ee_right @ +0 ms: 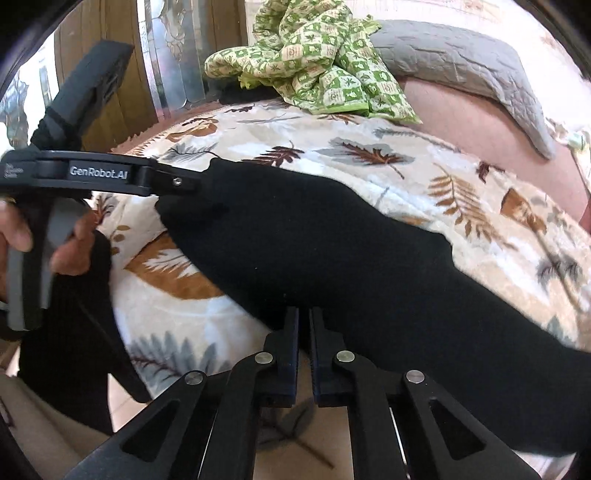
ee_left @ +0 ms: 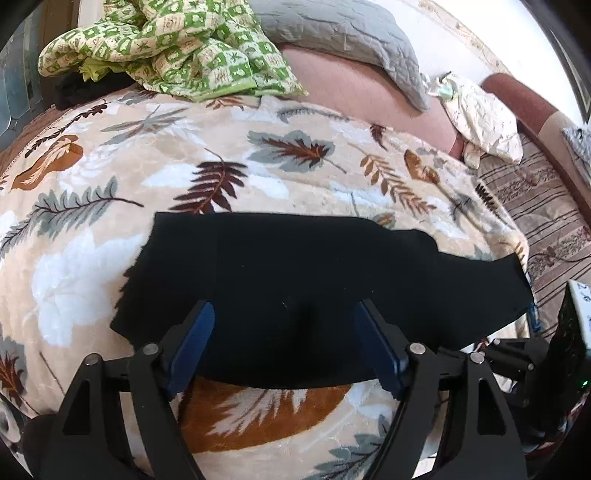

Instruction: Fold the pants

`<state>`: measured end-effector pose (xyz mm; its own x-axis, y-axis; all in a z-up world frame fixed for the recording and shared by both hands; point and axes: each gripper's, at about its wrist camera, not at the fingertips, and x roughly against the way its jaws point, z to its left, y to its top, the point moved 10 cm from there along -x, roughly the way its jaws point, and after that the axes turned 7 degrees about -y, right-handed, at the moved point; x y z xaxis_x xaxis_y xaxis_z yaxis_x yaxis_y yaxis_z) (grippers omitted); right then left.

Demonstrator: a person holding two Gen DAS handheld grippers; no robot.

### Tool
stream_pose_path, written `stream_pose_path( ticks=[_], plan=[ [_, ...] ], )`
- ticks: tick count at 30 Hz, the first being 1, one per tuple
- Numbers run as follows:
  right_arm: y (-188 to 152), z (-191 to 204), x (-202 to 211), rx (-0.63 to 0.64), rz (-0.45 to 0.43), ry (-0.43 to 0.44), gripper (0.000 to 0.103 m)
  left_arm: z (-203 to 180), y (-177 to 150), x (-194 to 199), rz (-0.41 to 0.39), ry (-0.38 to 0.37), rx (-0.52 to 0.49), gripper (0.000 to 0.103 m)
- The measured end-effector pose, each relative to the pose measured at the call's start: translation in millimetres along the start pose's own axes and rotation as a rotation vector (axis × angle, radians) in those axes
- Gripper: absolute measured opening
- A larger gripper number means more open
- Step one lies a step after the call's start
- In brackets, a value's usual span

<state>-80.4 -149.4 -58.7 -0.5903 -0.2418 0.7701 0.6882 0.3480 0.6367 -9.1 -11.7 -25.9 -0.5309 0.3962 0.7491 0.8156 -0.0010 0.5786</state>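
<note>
Pants (ee_left: 295, 280): black, spread flat across leaf-print blanket (ee_left: 229, 147) on bed, folds and seams lost in the dark cloth. Left gripper (ee_left: 284, 314) over near edge, jaws wide apart. Right gripper (ee_right: 303, 317) at hem, jaws nearly closed; grip on cloth impossible to tell.

you're in a home bedroom: a bed under a leaf-print blanket (ee_left: 229, 155), a grey quilted pillow (ee_left: 332, 29), and a crumpled green patterned quilt (ee_left: 166, 48).

One pair of black pants (ee_left: 295, 280), one leaf-print blanket (ee_left: 184, 155), one green patterned cloth (ee_left: 177, 48), one grey quilted pillow (ee_left: 343, 40), two hand-held grippers.
</note>
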Motion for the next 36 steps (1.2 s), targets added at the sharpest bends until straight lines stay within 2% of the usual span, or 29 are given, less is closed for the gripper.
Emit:
stream_pose_path(
  ticks=[2,5,6,7,9,11,18,21,24,31,36],
  plan=[
    [-6.6,-2.3,-11.3,-0.017,0.019,-0.033,0.000,-0.9,-2.0,-6.0,0.007,0.014,0.001,0.079],
    [-4.4,-6.5,-2.5,-0.096,-0.001,0.011,0.002,-3.9,1.1,-4.7,-0.008,0.036,-0.017,0.079],
    [-0.1,-12.6,6.9,-0.130,-0.027,0.023,0.005,-5.3,2.5,-4.9,-0.011,0.033,-0.017,0.079],
    [2.7,-19.2,12.8,-0.152,-0.044,0.017,0.009,-6.7,4.1,-5.0,-0.015,0.029,-0.016,0.079],
    [7.7,-34.5,21.7,-0.188,-0.070,-0.014,0.034,-10.8,7.4,-6.4,-0.020,0.028,-0.015,0.079],
    [9.8,-46.5,24.9,-0.213,-0.074,-0.031,0.040,-15.7,9.6,-8.0,-0.024,0.026,-0.016,0.079],
    [2.2,-79.2,18.2,-0.274,-0.058,-0.102,0.040,-41.4,15.2,-16.7,-0.031,0.018,-0.056,0.079],
    [-6.0,-94.5,9.7,-0.335,-0.035,-0.108,0.047,-52.1,17.4,-22.8,-0.037,0.006,-0.068,0.079],
    [-19.0,-109.6,1.3,-0.372,-0.004,-0.128,0.048,-56.0,16.6,-31.8,-0.030,0.012,-0.077,0.079],
    [-28.9,-117.3,2.8,-0.388,-0.009,-0.115,0.049,-53.3,8.5,-44.0,-0.007,0.040,-0.083,0.079],
    [-28.0,-112.8,1.7,-0.375,-0.015,-0.117,0.057,-53.6,6.3,-44.0,-0.008,0.046,-0.093,0.079]
  ],
)
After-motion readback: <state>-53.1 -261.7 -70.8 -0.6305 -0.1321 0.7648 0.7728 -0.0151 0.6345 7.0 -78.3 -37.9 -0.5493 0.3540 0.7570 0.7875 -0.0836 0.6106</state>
